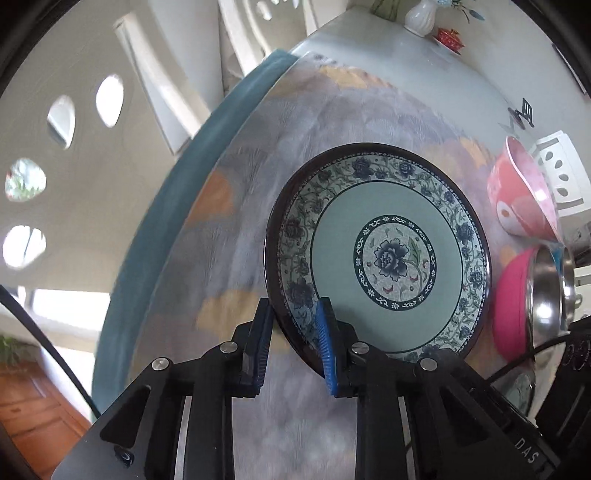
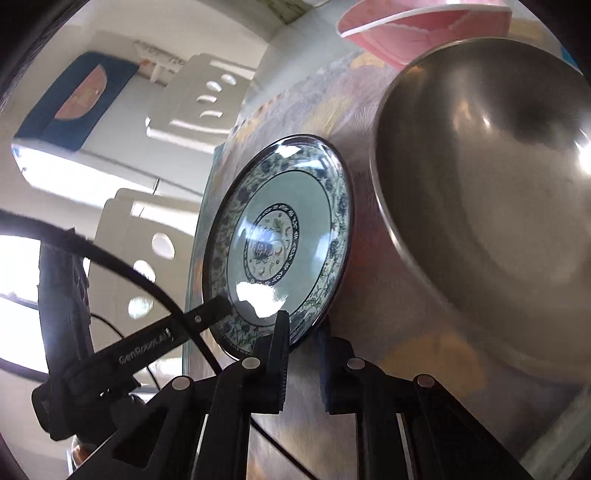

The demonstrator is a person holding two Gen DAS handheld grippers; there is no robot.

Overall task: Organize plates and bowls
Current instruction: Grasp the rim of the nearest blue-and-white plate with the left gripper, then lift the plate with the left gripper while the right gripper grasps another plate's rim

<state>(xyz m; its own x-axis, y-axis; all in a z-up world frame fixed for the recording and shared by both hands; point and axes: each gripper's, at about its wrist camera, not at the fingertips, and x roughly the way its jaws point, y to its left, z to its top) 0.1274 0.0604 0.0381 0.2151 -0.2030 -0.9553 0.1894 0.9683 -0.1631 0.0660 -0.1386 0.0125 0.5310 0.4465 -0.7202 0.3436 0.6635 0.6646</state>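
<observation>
A floral plate with a dark rim (image 1: 380,254) lies on the patterned tablecloth (image 1: 258,192). My left gripper (image 1: 295,332) straddles its near-left rim, one finger outside and the blue-padded finger (image 1: 327,343) inside on the plate; the jaws look closed on the rim. The same plate shows in the right wrist view (image 2: 280,240), with my right gripper (image 2: 303,354) closed around its near edge. The left gripper's finger (image 2: 210,314) reaches the plate from the left there. A steel bowl (image 2: 487,206) sits right of the plate and a pink bowl (image 2: 417,26) beyond it.
A pink patterned bowl (image 1: 521,192) and a magenta-sided steel bowl (image 1: 535,299) stand right of the plate. A white vase (image 1: 419,16) and a red object (image 1: 448,37) stand at the far table edge. White chairs (image 2: 199,103) stand around the table.
</observation>
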